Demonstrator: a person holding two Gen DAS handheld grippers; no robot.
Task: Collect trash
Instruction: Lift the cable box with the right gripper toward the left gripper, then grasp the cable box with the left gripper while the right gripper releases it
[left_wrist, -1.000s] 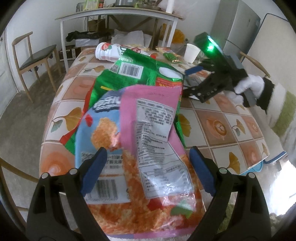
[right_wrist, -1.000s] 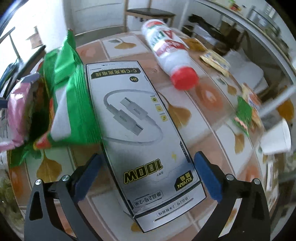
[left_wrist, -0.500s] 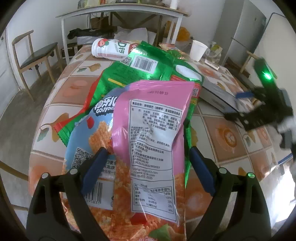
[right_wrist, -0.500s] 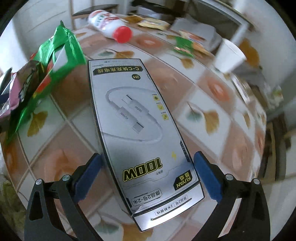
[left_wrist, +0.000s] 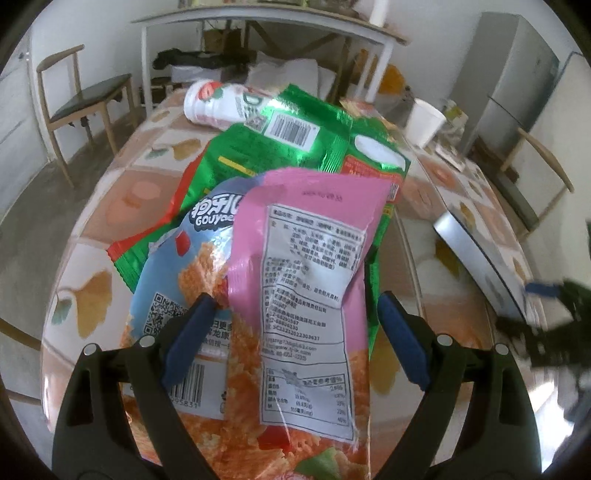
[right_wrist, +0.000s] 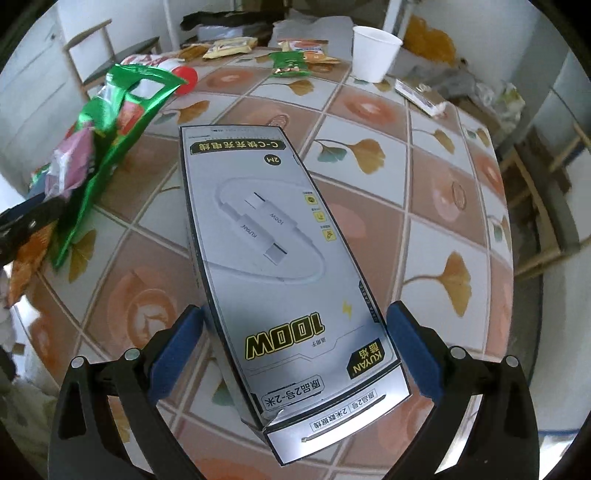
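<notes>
Left tool (left_wrist: 291, 332): pinching a stack of 3 empty snack bags, held out flat above the desk (left_wrist: 133, 192). Pink bag (left_wrist: 310, 236) on top, blue bag (left_wrist: 173, 273) under it, green bag (left_wrist: 295, 155) lowest and reaching farthest forward. The blue pads sit at either side of the stack; how much of each bag is really caught between them cannot be told.

Right tool (right_wrist: 295, 350): clamped on the near end of a long grey cable box (right_wrist: 266, 236), pads against its 2 side edges. Box pokes forward and up, clear of the desk (right_wrist: 461, 206).

Trash left on the desk: a bottle (left_wrist: 218, 107) lying on its side at the far end, a paper cup (right_wrist: 373, 51) upright, small wrappers (right_wrist: 291, 66) near it, more flat packets beside the cup. No bin shows in either view.

Judgement on the step: both tools are loaded, so this looks like carrying to a drop point, not picking.
- Keep the left squeeze steady; slick film bags likely slide, and the green one seems least secure.
- Hold the stack level or tipped toward the tool.
- The box is gripped at 1 end only; quick swings could lever it out.
- Keep the 2 loads well apart so the box does not snag the green bag.
</notes>
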